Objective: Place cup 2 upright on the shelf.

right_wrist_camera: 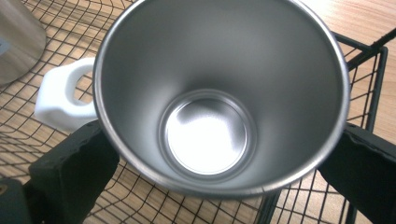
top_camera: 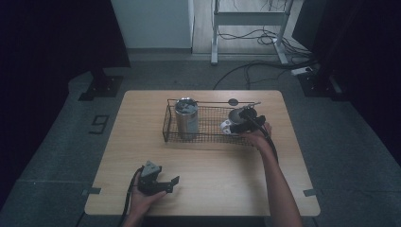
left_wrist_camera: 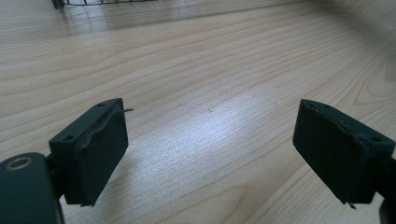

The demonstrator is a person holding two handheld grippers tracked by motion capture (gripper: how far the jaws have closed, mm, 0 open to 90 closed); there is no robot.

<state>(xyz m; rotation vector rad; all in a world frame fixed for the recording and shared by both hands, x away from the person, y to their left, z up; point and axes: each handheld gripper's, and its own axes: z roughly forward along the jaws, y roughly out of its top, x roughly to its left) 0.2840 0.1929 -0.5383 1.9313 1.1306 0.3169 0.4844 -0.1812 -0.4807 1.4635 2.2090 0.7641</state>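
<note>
The left claw [top_camera: 163,182] rests released on the bare counter [top_camera: 213,161], holding nothing. Farther right, a lidded steel canister [top_camera: 187,118] already stands in the left part of the wire basket [top_camera: 165,124]. At the basket's right end, the right claw [top_camera: 246,120] is grasping the steel cup [right_wrist_camera: 219,93] by its sides. The cup looks placed inside; what seems left is letting go and withdrawing.

a steel mug [right_wrist_camera: 219,98] with a white handle [right_wrist_camera: 65,100] stands upright, mouth open and empty, filling the centre of the right gripper view. in the high view it sits right of centre, at the right end of the wire basket [top_camera: 171,126].
</note>
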